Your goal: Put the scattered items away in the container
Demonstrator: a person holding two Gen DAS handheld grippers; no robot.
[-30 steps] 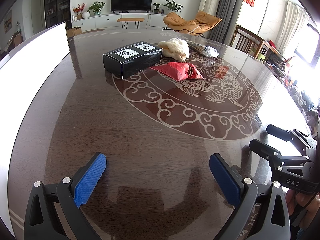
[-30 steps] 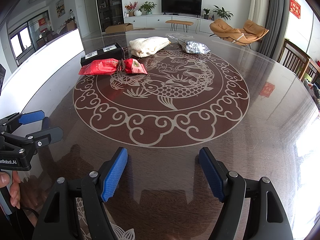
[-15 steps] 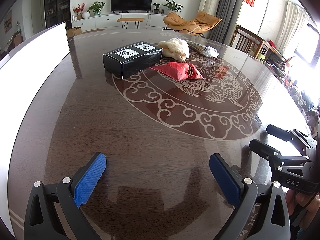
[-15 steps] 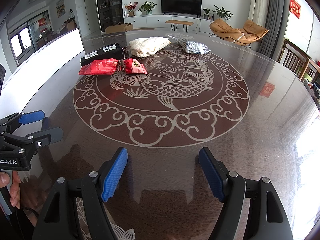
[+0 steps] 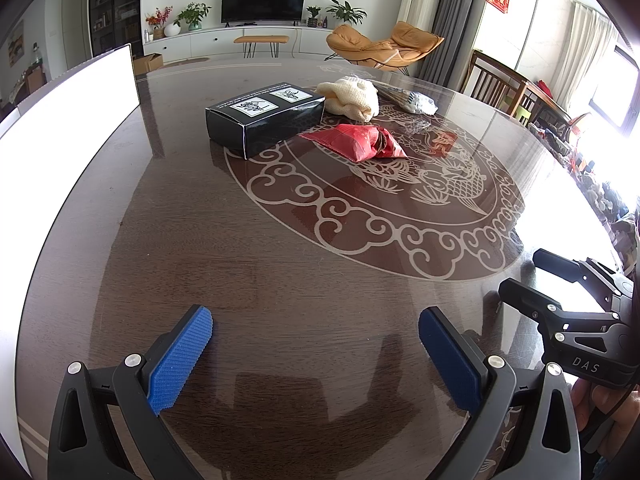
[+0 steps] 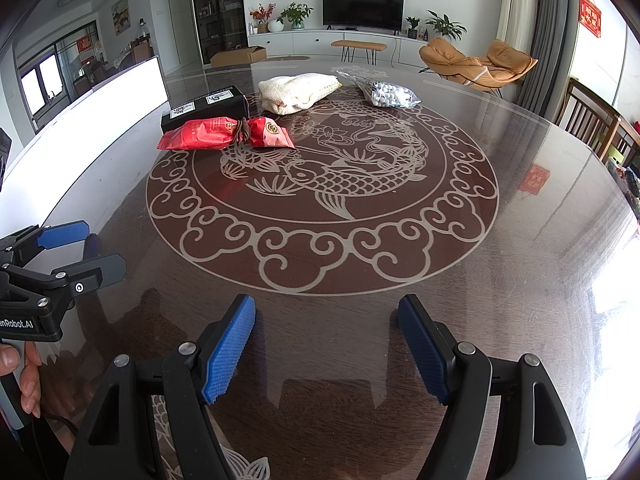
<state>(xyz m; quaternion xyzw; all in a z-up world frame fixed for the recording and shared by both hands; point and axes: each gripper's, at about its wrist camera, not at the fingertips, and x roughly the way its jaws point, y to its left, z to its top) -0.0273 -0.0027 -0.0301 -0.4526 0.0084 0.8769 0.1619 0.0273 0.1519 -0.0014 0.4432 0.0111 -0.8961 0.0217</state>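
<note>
Far across the dark round table lie a black box (image 5: 264,118) (image 6: 208,108), a red snack packet (image 5: 356,142) (image 6: 226,134), a cream cloth bundle (image 5: 352,96) (image 6: 298,90) and a clear bag of small silver pieces (image 5: 412,100) (image 6: 390,94). My left gripper (image 5: 316,320) is open near the table's front edge with nothing between its blue pads. My right gripper (image 6: 326,316) is open too, empty, to the right of the left one. Each gripper shows at the edge of the other's view. No container other than the black box is visible.
The table (image 6: 520,280) has a pale carp-and-cloud pattern at its centre. A white panel (image 5: 68,108) runs along its left side. Wooden chairs (image 6: 596,124) stand at the right; an orange lounge chair (image 6: 476,64) and a TV cabinet lie beyond. A hand (image 6: 20,372) holds the left gripper.
</note>
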